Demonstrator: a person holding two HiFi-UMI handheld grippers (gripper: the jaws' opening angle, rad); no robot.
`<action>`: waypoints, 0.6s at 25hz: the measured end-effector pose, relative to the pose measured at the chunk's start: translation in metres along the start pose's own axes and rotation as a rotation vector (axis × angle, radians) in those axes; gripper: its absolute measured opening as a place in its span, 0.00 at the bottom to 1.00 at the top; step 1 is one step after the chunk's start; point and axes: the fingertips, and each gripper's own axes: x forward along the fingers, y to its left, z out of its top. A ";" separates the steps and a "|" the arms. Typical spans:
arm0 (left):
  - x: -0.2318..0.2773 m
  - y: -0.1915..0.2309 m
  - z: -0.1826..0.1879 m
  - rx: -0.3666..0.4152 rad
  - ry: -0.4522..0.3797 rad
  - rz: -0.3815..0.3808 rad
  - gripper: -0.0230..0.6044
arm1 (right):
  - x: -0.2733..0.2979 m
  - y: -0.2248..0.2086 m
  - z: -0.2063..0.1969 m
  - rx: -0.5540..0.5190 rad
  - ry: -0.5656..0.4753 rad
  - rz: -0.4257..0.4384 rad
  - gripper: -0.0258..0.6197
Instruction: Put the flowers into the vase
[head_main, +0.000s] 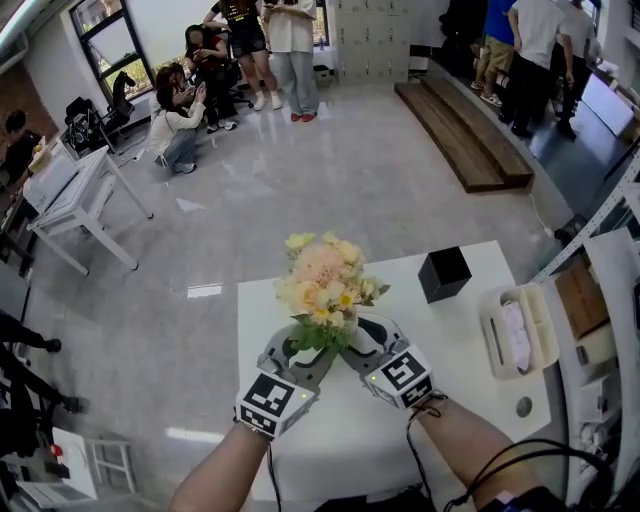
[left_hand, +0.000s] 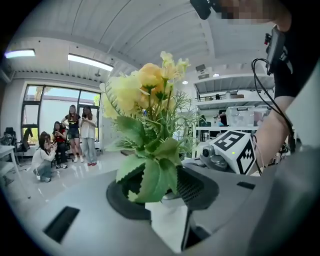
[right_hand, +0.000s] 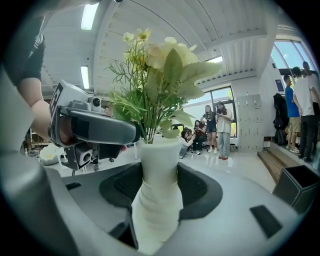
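At the far left of the head view, a small side table (head_main: 85, 195) is seen on the glossy floor, and several people (head_main: 230, 60) are gathered behind it, near a window.

Nearer to the camera, over the white table (head_main: 460, 340), the left gripper (head_main: 300, 352) is held just beside the flowers (head_main: 322, 280). Its jaws are set wide apart. In the left gripper view, green leaves (left_hand: 152, 172) hang between them, but nothing is pressed by the pads.

The flowers are yellow and pale peach. Their stems are already placed in the white vase (right_hand: 157, 192), which is kept upright between the two grippers, near the middle of the white table. Whether its foot rests on the table top cannot be told, because it is hidden by the flowers and the grippers.

The white vase is gripped by the right gripper (head_main: 358, 338). In the right gripper view, both pads are laid against its narrow neck, one on each side.

Further to the right, a black open box (head_main: 444, 273) is placed on the white table, well apart from the white vase. At the right edge, a cream tray (head_main: 495, 345) with a few small items is found.
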 end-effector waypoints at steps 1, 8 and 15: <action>-0.002 0.000 -0.001 -0.005 -0.003 0.004 0.25 | 0.000 0.000 0.000 -0.001 0.000 0.000 0.38; -0.016 -0.008 -0.005 -0.016 -0.017 0.005 0.26 | 0.000 -0.001 -0.001 -0.002 -0.001 0.002 0.38; -0.044 -0.012 -0.001 -0.065 -0.061 0.040 0.26 | 0.000 0.002 0.000 -0.004 0.002 0.004 0.38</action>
